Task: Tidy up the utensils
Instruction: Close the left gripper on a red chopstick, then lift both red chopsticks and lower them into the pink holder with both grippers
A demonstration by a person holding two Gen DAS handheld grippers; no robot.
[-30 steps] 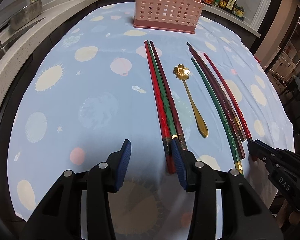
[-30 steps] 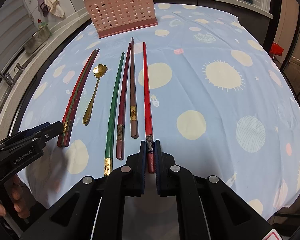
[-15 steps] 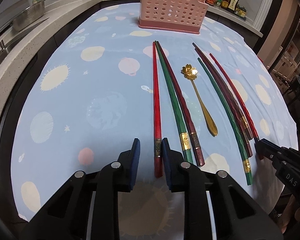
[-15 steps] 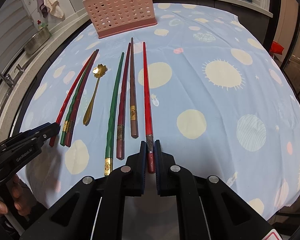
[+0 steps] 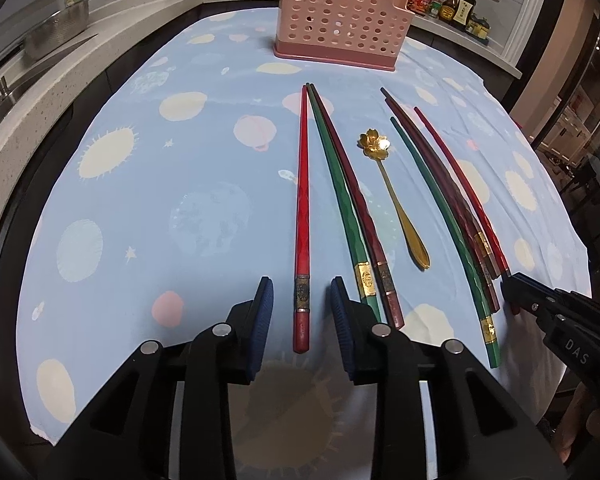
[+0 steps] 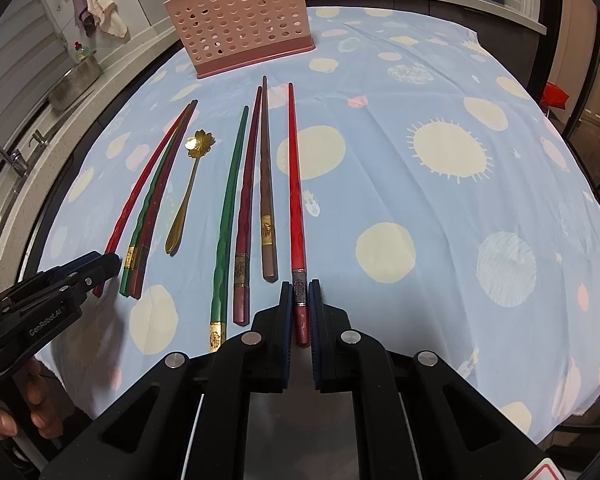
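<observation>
Chopsticks lie in two groups on the blue patterned cloth (image 5: 148, 208) over the worktop, their tips toward the pink perforated holder (image 5: 342, 14) at twelve o'clock. In the left wrist view, a bright red chopstick (image 5: 303, 216) lies apart at the nine o'clock side of its group, with a green chopstick (image 5: 342, 200) and a dark red chopstick (image 5: 360, 208) touching each other just beside it. The left claw (image 5: 302, 312) straddles the handle end of the bright red one; its jaws are opening, the blue pads (image 5: 265, 312) clear of the stick on both sides. A gold flower-bowl spoon (image 5: 394, 196) lies between the groups, its bowl toward twelve o'clock.

In the right wrist view, the right claw (image 6: 300, 308) is clamped narrow on the handle of a second bright red chopstick (image 6: 294, 184), the three o'clock member of its group. Toward nine o'clock from it lie a brown chopstick (image 6: 266, 184), a maroon chopstick (image 6: 246, 200) and a long green chopstick (image 6: 228, 208). A hand (image 6: 24, 412) grips the left tool at eight o'clock.
</observation>
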